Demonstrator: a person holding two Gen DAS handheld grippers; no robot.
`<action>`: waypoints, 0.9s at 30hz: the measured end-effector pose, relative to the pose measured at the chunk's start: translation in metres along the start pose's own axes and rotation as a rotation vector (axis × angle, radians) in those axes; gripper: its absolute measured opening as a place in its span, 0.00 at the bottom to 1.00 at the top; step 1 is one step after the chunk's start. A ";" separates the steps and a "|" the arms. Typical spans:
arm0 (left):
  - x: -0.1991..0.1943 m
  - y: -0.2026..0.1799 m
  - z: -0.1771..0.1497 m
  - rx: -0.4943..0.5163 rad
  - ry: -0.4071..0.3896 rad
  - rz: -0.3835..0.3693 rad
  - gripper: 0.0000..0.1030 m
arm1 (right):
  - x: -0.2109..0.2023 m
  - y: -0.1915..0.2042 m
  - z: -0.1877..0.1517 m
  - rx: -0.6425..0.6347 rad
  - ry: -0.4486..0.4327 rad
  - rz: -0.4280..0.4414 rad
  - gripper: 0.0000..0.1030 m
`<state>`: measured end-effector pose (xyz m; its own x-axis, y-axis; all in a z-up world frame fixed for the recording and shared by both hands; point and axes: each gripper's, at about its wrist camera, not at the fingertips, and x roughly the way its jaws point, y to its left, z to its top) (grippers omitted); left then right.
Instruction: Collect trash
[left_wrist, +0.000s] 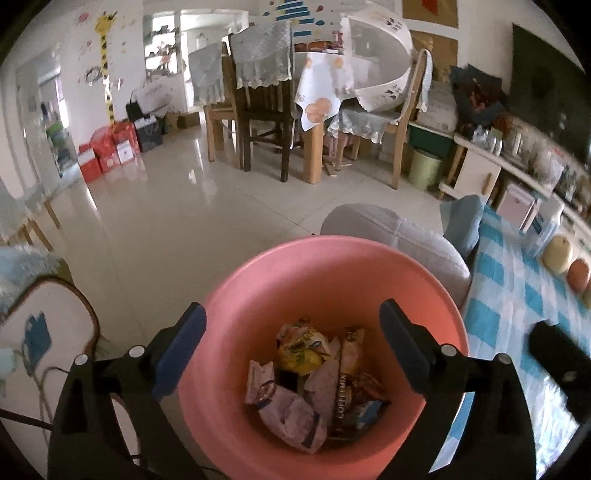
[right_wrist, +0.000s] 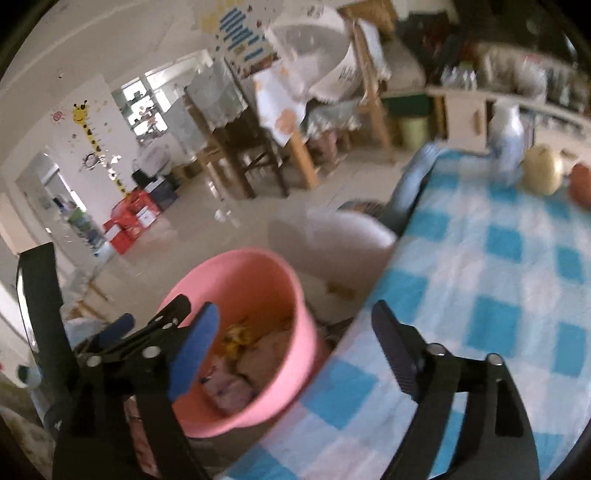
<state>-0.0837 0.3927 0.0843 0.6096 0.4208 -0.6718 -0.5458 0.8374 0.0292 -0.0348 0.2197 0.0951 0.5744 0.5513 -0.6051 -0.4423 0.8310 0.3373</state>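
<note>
My left gripper (left_wrist: 291, 332) hangs right over the pink bin (left_wrist: 258, 280), its jaws spread wide with nothing between them. The bin's mouth fills the space under my fingers, and at its bottom lie crumpled wrappers (left_wrist: 314, 384): a yellow one, pale pinkish ones, and a dark sachet printed with "coffeemix" (the lettering is readable only from this side). The bin stands on the tiled floor (left_wrist: 177, 221) just beside the left edge of the table, which is covered with a blue-and-white checked cloth (left_wrist: 517, 295). A grey cushioned seat (left_wrist: 399, 236) sits right behind the bin, against the table's far left corner.

My right gripper (right_wrist: 293, 328) is over the left edge of that cloth, jaws also spread and empty; its left finger overlaps the bin's rim in the right wrist view, the right one lies over the checks. That view is blurred, so the wrappers show only as yellow and pink lumps. Along the far edge of the table stand a white bottle (right_wrist: 508, 144), a pale round fruit (right_wrist: 543, 173) and an orange one (right_wrist: 581, 188), close together. Across the room are a dining table with wooden chairs (left_wrist: 262, 122).
</note>
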 end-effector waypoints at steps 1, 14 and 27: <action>-0.002 -0.004 0.000 0.021 -0.007 0.008 0.93 | -0.006 -0.001 -0.001 -0.012 -0.012 -0.022 0.87; -0.051 -0.046 -0.009 0.137 -0.183 -0.077 0.94 | -0.069 -0.037 -0.028 -0.108 -0.089 -0.230 0.87; -0.125 -0.093 -0.030 0.263 -0.323 -0.170 0.95 | -0.157 -0.080 -0.057 -0.072 -0.191 -0.402 0.90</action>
<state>-0.1260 0.2520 0.1435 0.8487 0.3223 -0.4193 -0.2835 0.9466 0.1537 -0.1293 0.0626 0.1223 0.8245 0.1952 -0.5311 -0.2010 0.9784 0.0476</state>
